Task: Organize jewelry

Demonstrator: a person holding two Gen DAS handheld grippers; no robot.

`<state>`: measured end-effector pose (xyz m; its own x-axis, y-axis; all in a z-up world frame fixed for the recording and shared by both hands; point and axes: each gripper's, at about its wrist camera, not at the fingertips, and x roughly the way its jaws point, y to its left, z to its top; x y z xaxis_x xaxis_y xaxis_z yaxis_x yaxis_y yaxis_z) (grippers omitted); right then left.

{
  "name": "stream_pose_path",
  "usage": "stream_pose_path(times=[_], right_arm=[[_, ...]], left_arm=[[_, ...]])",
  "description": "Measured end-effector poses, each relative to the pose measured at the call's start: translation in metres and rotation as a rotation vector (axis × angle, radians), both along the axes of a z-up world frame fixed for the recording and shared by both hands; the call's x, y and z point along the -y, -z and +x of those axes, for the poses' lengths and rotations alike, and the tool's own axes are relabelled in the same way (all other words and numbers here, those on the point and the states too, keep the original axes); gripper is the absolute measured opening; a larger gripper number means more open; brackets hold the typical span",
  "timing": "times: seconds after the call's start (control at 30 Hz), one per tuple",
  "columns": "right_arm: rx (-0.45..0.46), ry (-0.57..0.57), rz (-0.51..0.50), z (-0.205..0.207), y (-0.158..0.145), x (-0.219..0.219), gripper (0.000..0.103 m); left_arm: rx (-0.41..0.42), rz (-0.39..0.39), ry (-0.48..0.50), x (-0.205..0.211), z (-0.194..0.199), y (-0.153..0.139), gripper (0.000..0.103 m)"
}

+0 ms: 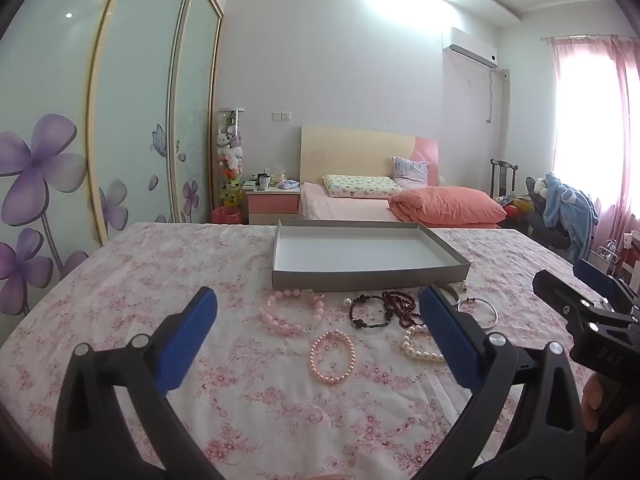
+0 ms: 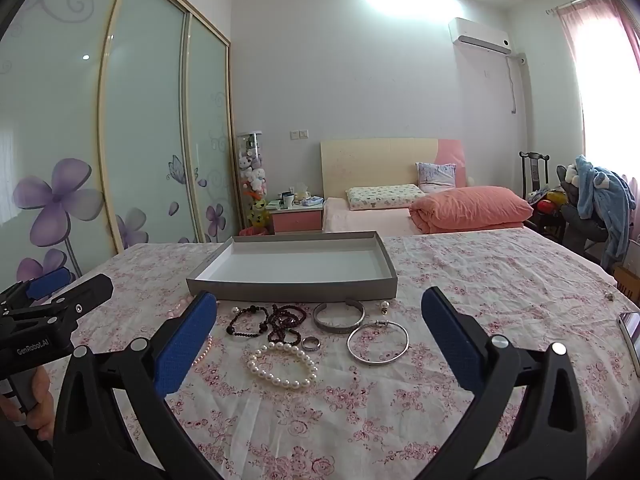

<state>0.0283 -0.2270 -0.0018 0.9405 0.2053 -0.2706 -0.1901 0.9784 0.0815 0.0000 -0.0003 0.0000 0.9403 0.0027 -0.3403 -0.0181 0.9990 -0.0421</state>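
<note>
Both claws, left claw [image 1: 318,334] and right claw [image 2: 320,332], stand spread and empty. Risk: the dark bead bracelets [image 2: 276,322] at frame centre lie tangled; pinching one may drag its neighbours short of the grey tray [image 2: 292,290].

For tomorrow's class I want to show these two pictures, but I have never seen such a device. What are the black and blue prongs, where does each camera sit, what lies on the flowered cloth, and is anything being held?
The prongs are the fingers of two hand-held grippers; a person works one in each hand. A camera on each looks forward along its fingers. One picture is from the left gripper, the other from the right gripper. Both stand open and hold nothing.

On the pink flowered cloth lies an empty shallow grey cardboard tray. In front of it lie a white pearl bracelet, dark red bead strands, a thin silver bangle, a wide open silver cuff, a small silver ring, a pink chunky bead bracelet and a pink pearl bracelet.
</note>
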Motion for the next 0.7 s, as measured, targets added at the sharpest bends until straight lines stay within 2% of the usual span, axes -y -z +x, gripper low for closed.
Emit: stream_pose_path(times=[0.7], right_arm=[[-0.001, 0.0, 0.002, -0.0003, 0.0005, 0.0, 0.101]], left_arm=[[-0.004, -0.006, 0.0, -0.0001, 0.0001, 0.0, 0.099]])
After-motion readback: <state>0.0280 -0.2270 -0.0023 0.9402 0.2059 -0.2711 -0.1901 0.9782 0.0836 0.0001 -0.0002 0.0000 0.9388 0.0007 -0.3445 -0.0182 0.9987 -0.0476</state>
